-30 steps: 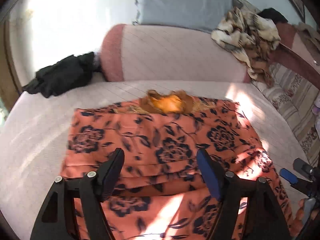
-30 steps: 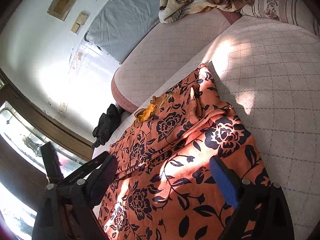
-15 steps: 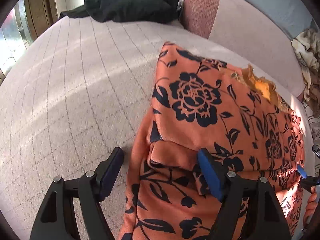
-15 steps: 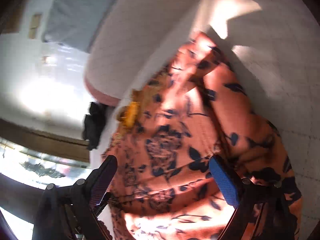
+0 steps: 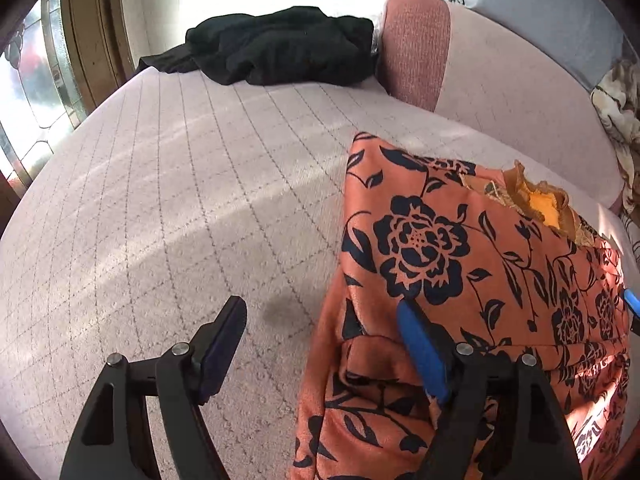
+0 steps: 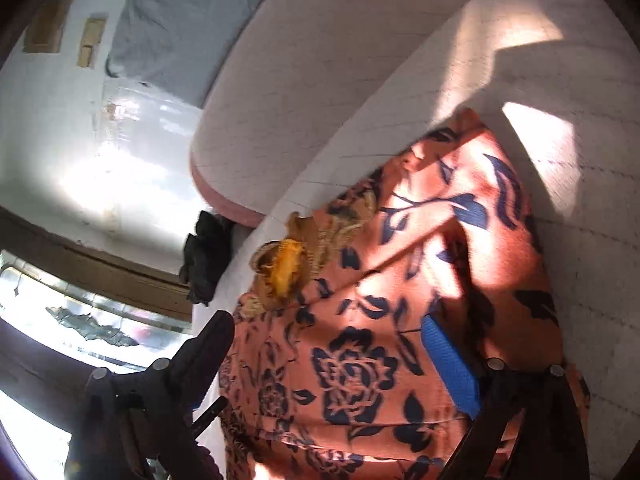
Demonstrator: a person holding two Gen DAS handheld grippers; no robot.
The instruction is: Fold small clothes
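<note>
No writing or label is legible anywhere. The orange floral garment lies on the pink quilted sofa seat, its yellow-trimmed neckline toward the backrest. The left gripper stands released over the garment's left edge, clamping nothing. The right gripper gapes above the cloth, likewise released. Only the left view shows the black clothes heap clearly; only the right shows wall plates.

left tool shifted to garment edge, right tool seemingly nearer
</note>
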